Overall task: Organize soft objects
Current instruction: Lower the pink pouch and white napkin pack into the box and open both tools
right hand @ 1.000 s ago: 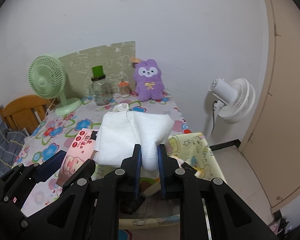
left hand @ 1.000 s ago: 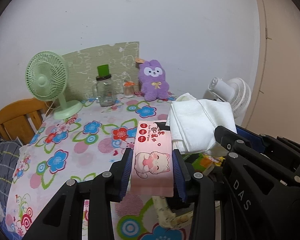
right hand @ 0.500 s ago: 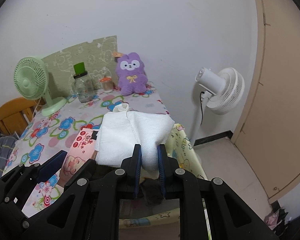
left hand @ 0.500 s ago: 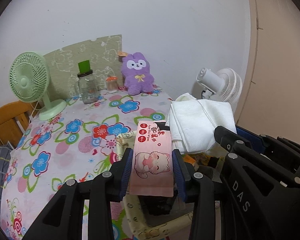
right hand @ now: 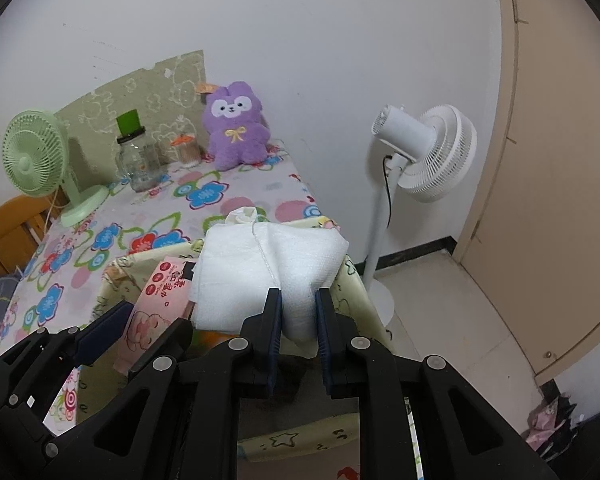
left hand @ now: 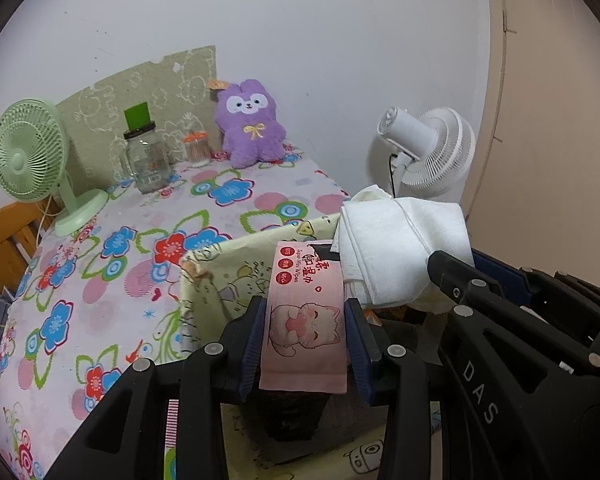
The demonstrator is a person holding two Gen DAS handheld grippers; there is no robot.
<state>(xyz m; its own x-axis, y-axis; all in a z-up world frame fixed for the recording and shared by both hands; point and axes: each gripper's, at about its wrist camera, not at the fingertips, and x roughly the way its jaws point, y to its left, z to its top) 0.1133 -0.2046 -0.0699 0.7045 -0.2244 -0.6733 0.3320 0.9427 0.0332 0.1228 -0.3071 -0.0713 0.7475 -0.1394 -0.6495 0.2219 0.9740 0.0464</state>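
A pink pack of wet wipes (left hand: 304, 280) with a cat drawing is clamped between the blue pads of my left gripper (left hand: 305, 304). Beside it on the right, my right gripper (right hand: 299, 294) pinches a folded white towel (right hand: 268, 264); its jaws are opening slightly, but the pads still press the cloth. Both bundles hang over a yellow fabric bin (left hand: 228, 272) printed with cartoons, which stands against the table's edge. Its inside is dark and mostly hidden. A purple plush rabbit (left hand: 250, 124) sits upright at the back of the table against the wall.
The flowered tablecloth (left hand: 100, 264) carries a green desk fan (left hand: 28, 160), a glass jar with a green lid (left hand: 144, 160) and a small orange-capped jar (left hand: 198, 150). A white standing fan (right hand: 424, 152) is on the floor at right, near a beige door (right hand: 548, 160). A wooden chair (left hand: 4, 240) is at left.
Both grippers have moved together off the table, to the right and lower, and now hang over the yellow bin. The wipes and the towel are still held as before.
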